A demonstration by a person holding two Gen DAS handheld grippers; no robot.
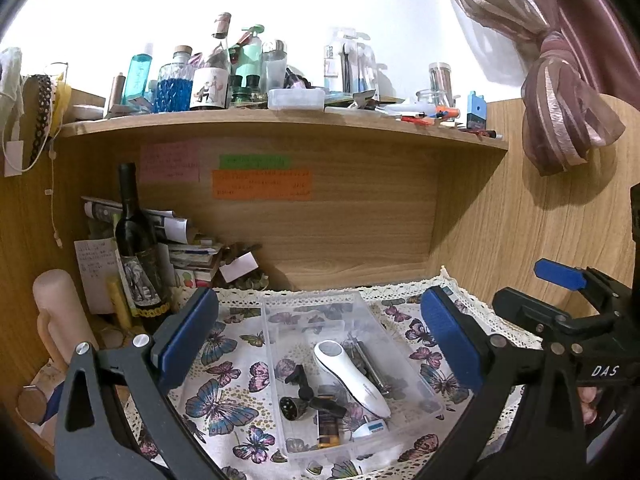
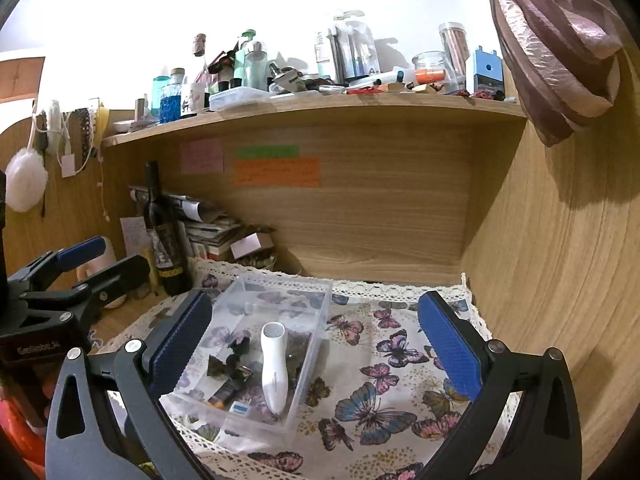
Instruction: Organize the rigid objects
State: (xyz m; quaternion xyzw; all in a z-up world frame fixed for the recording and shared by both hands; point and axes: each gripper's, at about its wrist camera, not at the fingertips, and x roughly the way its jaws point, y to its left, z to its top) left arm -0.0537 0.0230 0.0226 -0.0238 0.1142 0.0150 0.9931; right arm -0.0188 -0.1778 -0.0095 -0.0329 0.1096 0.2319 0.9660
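Both grippers, left gripper [image 1: 320, 340] and right gripper [image 2: 316, 344], are hanging released, nothing grasped; clear box [image 1: 308, 312] holding white device [image 1: 352, 380] is sitting ahead between their fingers.

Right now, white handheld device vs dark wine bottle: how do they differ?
The white handheld device lies flat inside the clear plastic bin; the dark wine bottle stands upright on the desk, outside it. The device is white and curved with no visible label; the bottle is near-black with an illustrated label. The bottle looks the larger. Both are rigid, and neither is gripped.

Blown-out top, sharp centre, fisheye-warped edges
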